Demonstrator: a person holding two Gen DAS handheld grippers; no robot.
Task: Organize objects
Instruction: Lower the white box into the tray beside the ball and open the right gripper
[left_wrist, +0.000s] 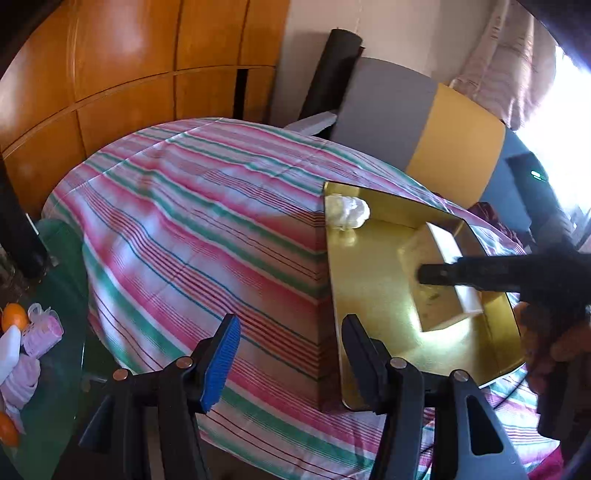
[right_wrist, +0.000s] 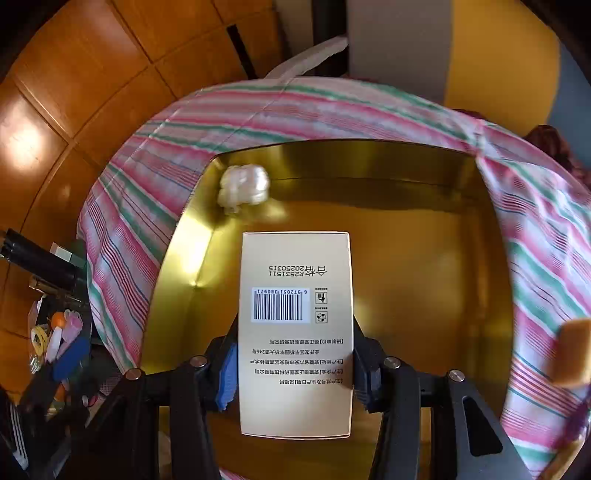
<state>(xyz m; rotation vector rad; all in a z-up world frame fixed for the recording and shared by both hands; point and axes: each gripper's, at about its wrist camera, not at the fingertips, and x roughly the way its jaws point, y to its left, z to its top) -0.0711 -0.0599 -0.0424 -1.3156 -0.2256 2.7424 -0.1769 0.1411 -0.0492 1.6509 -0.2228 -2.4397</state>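
While the right gripper (right_wrist: 291, 365) clamped the cream box (right_wrist: 295, 332) at centre frame over the gold tray (right_wrist: 424, 258), apparently for stowing, the left gripper (left_wrist: 290, 350) waited wide apart, empty, lower centre.
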